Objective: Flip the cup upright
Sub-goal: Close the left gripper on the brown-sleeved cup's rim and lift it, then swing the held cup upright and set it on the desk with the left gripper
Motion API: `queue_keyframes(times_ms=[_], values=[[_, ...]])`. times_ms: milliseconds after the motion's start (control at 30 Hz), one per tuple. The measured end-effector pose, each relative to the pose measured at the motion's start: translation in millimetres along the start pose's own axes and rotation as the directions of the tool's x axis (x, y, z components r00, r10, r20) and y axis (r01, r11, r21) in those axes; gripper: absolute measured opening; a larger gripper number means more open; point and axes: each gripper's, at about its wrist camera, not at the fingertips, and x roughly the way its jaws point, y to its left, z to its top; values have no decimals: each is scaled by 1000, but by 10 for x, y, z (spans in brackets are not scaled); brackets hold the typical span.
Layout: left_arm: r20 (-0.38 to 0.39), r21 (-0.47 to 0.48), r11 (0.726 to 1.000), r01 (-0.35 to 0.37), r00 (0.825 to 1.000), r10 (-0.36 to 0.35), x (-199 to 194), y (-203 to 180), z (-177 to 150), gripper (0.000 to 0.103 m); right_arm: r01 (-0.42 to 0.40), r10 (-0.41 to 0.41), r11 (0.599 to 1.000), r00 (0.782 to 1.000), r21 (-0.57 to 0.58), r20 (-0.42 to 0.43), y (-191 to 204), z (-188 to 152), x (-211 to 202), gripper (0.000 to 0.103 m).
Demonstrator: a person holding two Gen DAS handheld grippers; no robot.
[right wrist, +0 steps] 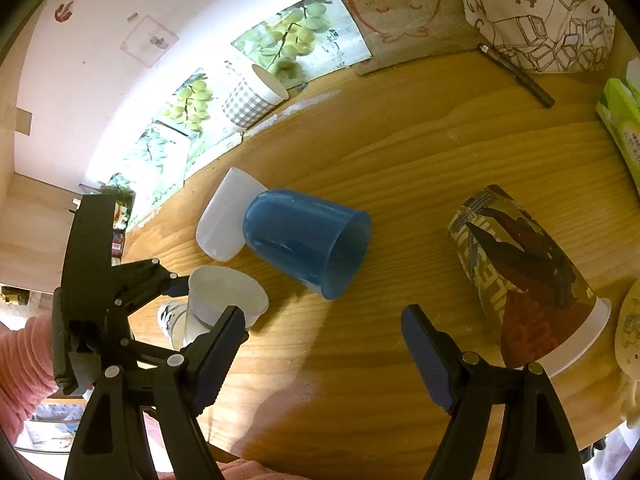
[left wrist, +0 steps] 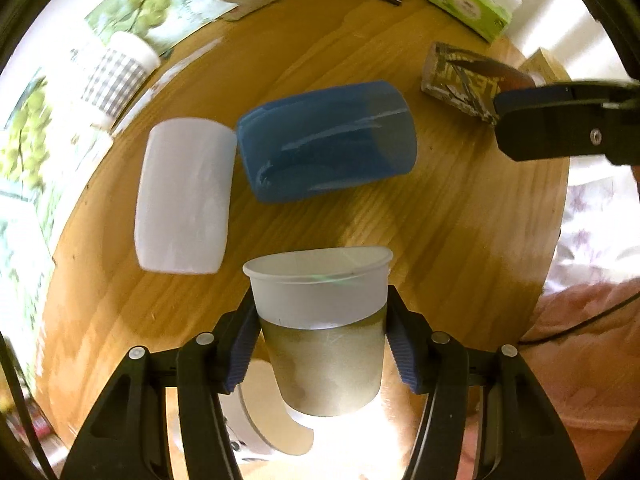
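Note:
My left gripper point(left wrist: 320, 340) is shut on a frosted translucent plastic cup point(left wrist: 320, 320), held rim up near the round wooden table's front edge; the cup also shows in the right wrist view point(right wrist: 226, 292). A blue plastic cup point(left wrist: 326, 142) lies on its side mid-table, also in the right wrist view point(right wrist: 308, 236). A white cup point(left wrist: 184, 196) lies on its side touching it, also in the right wrist view point(right wrist: 226, 216). A printed paper cup point(right wrist: 528, 276) lies on its side at the right. My right gripper point(right wrist: 324, 356) is open and empty above the table.
A checked paper cup point(right wrist: 252, 96) lies at the back by grape posters. A green tissue box point(left wrist: 468, 4), a pen point(right wrist: 516, 74) and a printed bag point(right wrist: 540, 12) sit at the back right. The table edge point(left wrist: 556, 220) curves close on the right.

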Motion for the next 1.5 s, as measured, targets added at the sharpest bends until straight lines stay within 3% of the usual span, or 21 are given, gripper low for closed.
queue_keyframes(times_ms=[367, 667, 800, 1033, 1367, 1500], values=[[78, -215, 976, 31, 997, -15, -166, -30, -348, 62, 7, -6, 1000, 1000, -30, 21, 125, -97, -59, 81], [148, -396, 915, 79, 989, -22, -262, -27, -592, 62, 1, 0, 999, 1000, -42, 28, 221, -138, -69, 81], [190, -486, 866, 115, 981, -24, -268, -29, -694, 61, 2, 0, 998, 1000, -57, 28, 271, -145, -66, 81], [267, -635, 749, 189, 964, -17, -251, -24, -927, 61, -2, 3, 997, 1000, -74, 17, 327, -183, -66, 81], [316, -747, 612, 258, 949, -14, -119, -138, -1215, 62, -4, 2, 994, 1000, -109, -12, 393, -217, -22, 81], [319, -772, 579, 260, 948, 0, -78, -146, -1296, 62, 2, -6, 992, 1000, -126, -31, 416, -242, 30, 81]])
